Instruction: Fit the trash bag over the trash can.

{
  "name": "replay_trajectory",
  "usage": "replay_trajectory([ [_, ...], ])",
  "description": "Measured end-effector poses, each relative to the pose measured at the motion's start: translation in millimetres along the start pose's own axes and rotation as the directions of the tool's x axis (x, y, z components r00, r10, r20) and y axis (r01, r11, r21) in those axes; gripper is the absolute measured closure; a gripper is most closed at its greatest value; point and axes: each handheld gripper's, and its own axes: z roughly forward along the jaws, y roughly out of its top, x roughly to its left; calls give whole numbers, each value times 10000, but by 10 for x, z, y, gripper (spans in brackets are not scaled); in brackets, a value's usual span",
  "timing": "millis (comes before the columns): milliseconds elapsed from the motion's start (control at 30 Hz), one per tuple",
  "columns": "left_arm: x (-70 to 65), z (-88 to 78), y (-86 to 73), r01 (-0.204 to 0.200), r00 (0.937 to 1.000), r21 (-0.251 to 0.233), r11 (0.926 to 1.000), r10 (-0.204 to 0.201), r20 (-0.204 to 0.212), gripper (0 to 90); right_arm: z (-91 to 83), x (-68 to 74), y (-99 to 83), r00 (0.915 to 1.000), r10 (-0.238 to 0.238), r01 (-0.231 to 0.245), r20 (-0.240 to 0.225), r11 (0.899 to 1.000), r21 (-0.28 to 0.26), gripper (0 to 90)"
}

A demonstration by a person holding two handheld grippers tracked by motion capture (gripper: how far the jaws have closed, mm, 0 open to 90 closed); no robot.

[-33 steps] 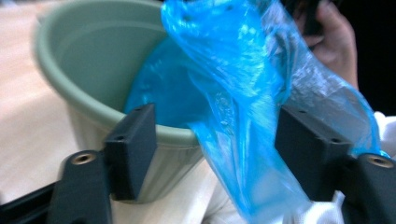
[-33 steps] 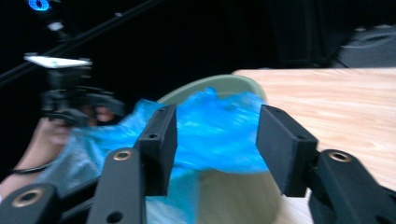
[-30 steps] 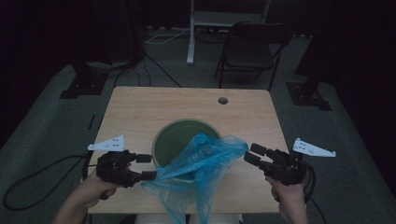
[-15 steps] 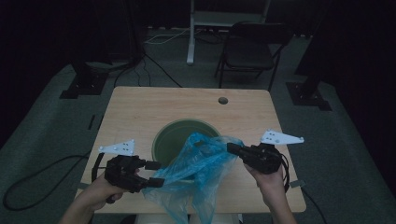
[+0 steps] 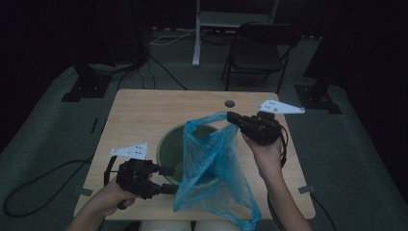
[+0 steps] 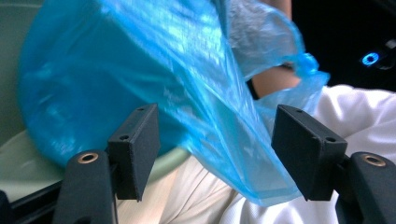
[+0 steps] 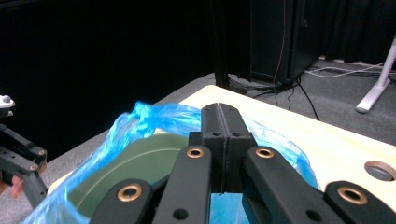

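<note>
My right tool, right of centre in the high view, is clenched on the rim of the blue bag above the green bin set in the tabletop, while my left tool, lower left, gapes beside the bag without pinching it.

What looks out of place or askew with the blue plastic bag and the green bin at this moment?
The blue plastic bag is not seated in the green bin. It hangs lopsided: the right tool pinches one edge high over the bin, while the rest sags over the table's near edge. The left tool stands open beside it, gripping nothing.
</note>
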Motion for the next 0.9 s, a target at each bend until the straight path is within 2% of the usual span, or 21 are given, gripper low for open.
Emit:
replay_trajectory([
  [167, 13, 168, 82, 128, 9997, 83, 9999, -130, 227, 331, 129, 17, 49, 10000, 13, -14, 51, 10000, 47, 900],
  [300, 0, 278, 124, 48, 9994, 111, 9999, -52, 354, 332, 181, 27, 83, 10000, 1, -1, 73, 10000, 8, 900],
  [367, 12, 307, 135, 8, 9989, 48, 10000, -11, 469, 451, 219, 41, 111, 9996, -75, 76, 254, 10000, -44, 900],
  [400, 14, 315, 139, -98, 9997, -18, 10000, 98, 241, 502, 225, 39, 116, 9996, -93, 94, 284, 10000, -31, 900],
  [433, 15, 319, 142, -199, 9997, -46, 9998, 199, 114, 639, 234, 35, 120, 9994, -104, 106, 327, 9999, -43, 900],
  [467, 15, 319, 142, -199, 9997, -46, 9998, 199, 114, 706, 234, 35, 120, 9994, -104, 106, 327, 9999, -43, 900],
  [500, 12, 314, 146, -377, 9991, -146, 9992, 374, -221, 706, 239, 28, 121, 9993, -97, 99, 371, 9999, -50, 900],
  [533, 16, 262, 157, -637, 9958, -307, 9975, 615, -678, 882, 242, 6, 101, 9993, -12, 13, 378, 10000, -36, 900],
  [567, 16, 262, 157, -637, 9958, -307, 9975, 615, -678, 900, 242, 6, 101, 9993, -12, 13, 378, 10000, -36, 900],
  [600, 22, 217, 164, -676, 9936, -383, 9970, 638, -929, 900, 236, -4, 83, 9992, 6, -5, 404, 10000, -17, 900],
  [633, 39, 159, 170, -751, 9905, -479, 9960, 690, -1186, 900, 226, -18, 60, 9991, 12, -13, 429, 10000, 24, 900],
  [667, 93, 27, 182, -710, 9844, -723, 9949, 582, -1659, 900, 209, -58, 5, 9990, 63, -66, 444, 10000, 55, 900],
  [700, 125, -38, 187, -678, 9799, -827, 9943, 507, -1929, 900, 202, -84, -22, 9986, 92, -97, 522, 9999, 83, 900],
  [733, 125, -38, 187, -678, 9799, -827, 9943, 507, -1929, 900, 200, -117, -49, 9986, 133, -137, 505, 9999, 84, 900],
  [767, 159, -104, 192, -642, 9733, -935, 9935, 417, -2256, 900, 200, -117, -49, 9986, 133, -137, 505, 9999, 84, 900],
  [800, 222, -212, 200, -679, 9541, -1011, 9926, 350, -2973, 900, 208, -185, -98, 9982, 328, -336, 496, 9993, 156, 900],
  [833, 222, -212, 200, -679, 9541, -1011, 9926, 350, -2973, 900, 215, -215, -118, 9982, 355, -364, 486, 9992, 176, 900],
  [867, 297, -299, 205, -629, 9391, -1053, 9925, 231, -3428, 900, 225, -238, -136, 9978, 416, -428, 524, 9988, 230, 900],
  [900, 334, -332, 204, -544, 9293, -1142, 9920, 85, -3692, 900, 237, -260, -150, 9974, 427, -443, 584, 9987, 268, 900],
])
